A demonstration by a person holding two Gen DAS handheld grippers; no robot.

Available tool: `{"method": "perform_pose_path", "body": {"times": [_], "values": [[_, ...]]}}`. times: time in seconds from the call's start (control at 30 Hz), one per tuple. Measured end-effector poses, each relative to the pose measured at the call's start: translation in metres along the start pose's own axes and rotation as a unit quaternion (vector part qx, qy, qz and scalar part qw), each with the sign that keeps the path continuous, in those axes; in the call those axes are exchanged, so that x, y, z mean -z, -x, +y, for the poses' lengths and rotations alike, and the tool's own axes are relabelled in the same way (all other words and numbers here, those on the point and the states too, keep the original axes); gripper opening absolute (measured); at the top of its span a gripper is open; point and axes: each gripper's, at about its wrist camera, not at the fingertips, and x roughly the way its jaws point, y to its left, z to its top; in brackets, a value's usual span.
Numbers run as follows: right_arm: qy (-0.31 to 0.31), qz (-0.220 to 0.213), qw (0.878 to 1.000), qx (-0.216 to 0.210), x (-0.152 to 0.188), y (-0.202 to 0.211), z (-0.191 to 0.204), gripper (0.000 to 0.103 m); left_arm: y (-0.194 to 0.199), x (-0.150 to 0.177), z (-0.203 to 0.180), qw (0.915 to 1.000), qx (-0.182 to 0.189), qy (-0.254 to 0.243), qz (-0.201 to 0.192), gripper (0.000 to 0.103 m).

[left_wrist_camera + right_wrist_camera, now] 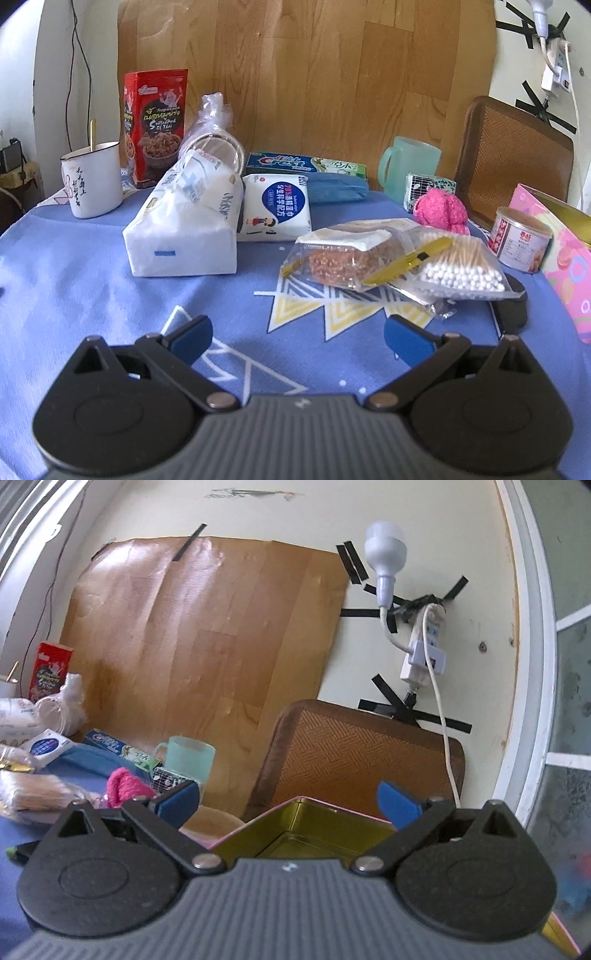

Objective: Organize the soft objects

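- While it hangs over bare blue cloth, left hand-held gripper has its blue pads spread wide, nothing between them.
- Right hand-held gripper also spread, empty, above the open gold-lined pink tin at the bench's right edge.
- Bench covered by a blue cloth with white and yellow triangle print.
- Just past the left gripper: clear bag with a brown scrubby pad, yellow utility knife lying across it, bag of cotton swabs touching on the right.
- Left of those: big white tissue pack, wet wipes pack tight against its right side.
- Pink fluffy soft thing sits behind the swab bag, just in front of a small patterned tissue pack; also seen low left in the right wrist view.
- Small round can right of the swabs, beside the pink tin.
- Blue folded cloth behind the wipes, Crest toothpaste box behind that.
- Far row: white mug with a stick in it, red snack box, crumpled clear plastic bag, pale green cup.
- Woven brown chair back off the right side.
- Wood-pattern sheet taped to the wall; power strip and bulb taped right of it.
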Motion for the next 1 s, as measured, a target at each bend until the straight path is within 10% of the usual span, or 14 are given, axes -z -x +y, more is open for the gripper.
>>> {"method": "perform_pose_path", "body": {"times": [0.13, 0.27, 0.5, 0.63, 1.0], "values": [[0.032, -0.037, 0.997, 0.053, -0.017, 0.024, 0.016, 0.103, 0.001, -0.001, 0.002, 1.0000, 0.009, 0.003, -0.003, 0.103], [-0.013, -0.051, 0.999, 0.002, -0.031, 0.059, 0.043, 0.103, -0.002, -0.002, 0.003, 0.9999, 0.012, 0.008, 0.002, 0.103], [-0.064, 0.104, 0.981, -0.150, -0.020, 0.057, 0.098, 0.093, 0.003, 0.000, 0.006, 0.9996, 0.018, 0.017, -0.013, 0.103], [-0.043, 0.178, 0.970, -0.158, -0.012, 0.031, 0.119, 0.064, 0.007, 0.001, 0.004, 0.9994, 0.022, 0.009, -0.024, 0.103], [-0.147, 0.278, 0.939, -0.139, -0.013, -0.030, 0.128, 0.067, 0.018, 0.004, -0.003, 0.9968, 0.055, -0.020, -0.054, 0.092]]}}
